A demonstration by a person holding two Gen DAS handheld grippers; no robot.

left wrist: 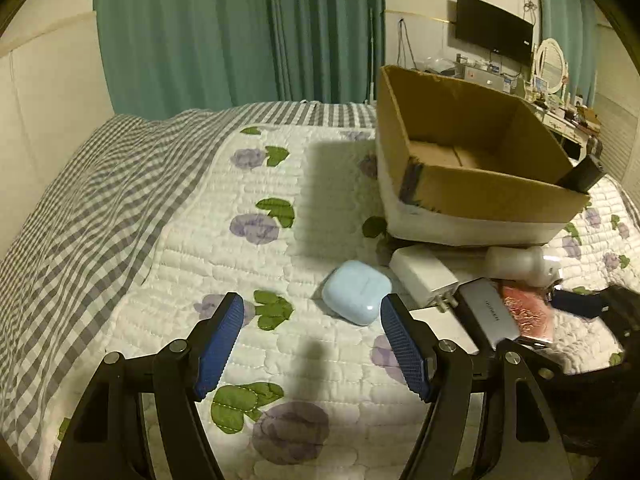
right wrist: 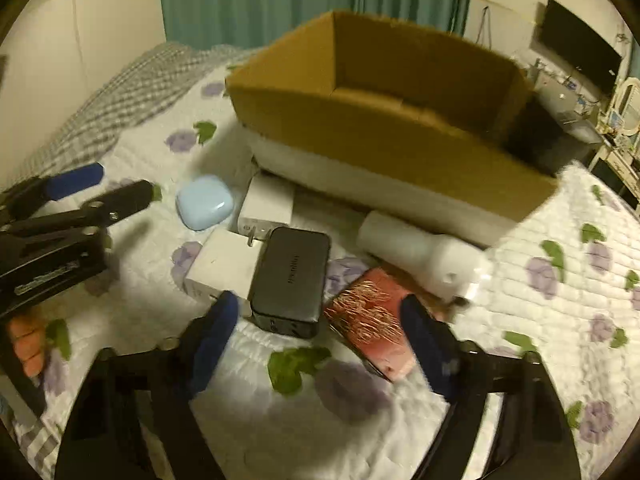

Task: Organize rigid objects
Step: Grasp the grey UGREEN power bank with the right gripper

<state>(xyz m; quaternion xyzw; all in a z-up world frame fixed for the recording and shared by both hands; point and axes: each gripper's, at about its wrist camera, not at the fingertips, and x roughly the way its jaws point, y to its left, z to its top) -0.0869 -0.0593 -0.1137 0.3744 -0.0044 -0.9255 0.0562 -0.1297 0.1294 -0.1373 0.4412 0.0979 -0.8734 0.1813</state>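
Observation:
An open cardboard box (left wrist: pixel 480 188) (right wrist: pixel 384 148) stands on the quilted bed. In front of it lie a pale blue earbud case (left wrist: pixel 356 291) (right wrist: pixel 205 201), a white charger with prongs (left wrist: pixel 425 274) (right wrist: pixel 267 204), a second white block (right wrist: pixel 219 266), a dark grey power adapter (left wrist: pixel 489 312) (right wrist: pixel 291 280), a white bottle on its side (left wrist: pixel 522 264) (right wrist: pixel 420 254) and a red patterned box (left wrist: pixel 528 314) (right wrist: pixel 374 320). My left gripper (left wrist: pixel 312 312) (right wrist: pixel 102 186) is open and empty, just short of the earbud case. My right gripper (right wrist: pixel 318 312) is open and empty, above the adapter and red box.
A black object (left wrist: pixel 582 176) leans in the box's right corner. A grey checked blanket (left wrist: pixel 88 208) covers the left of the bed. Green curtains (left wrist: pixel 240 32) hang behind. A dresser with a mirror (left wrist: pixel 550 64) and a TV (left wrist: pixel 494 28) stand at the far right.

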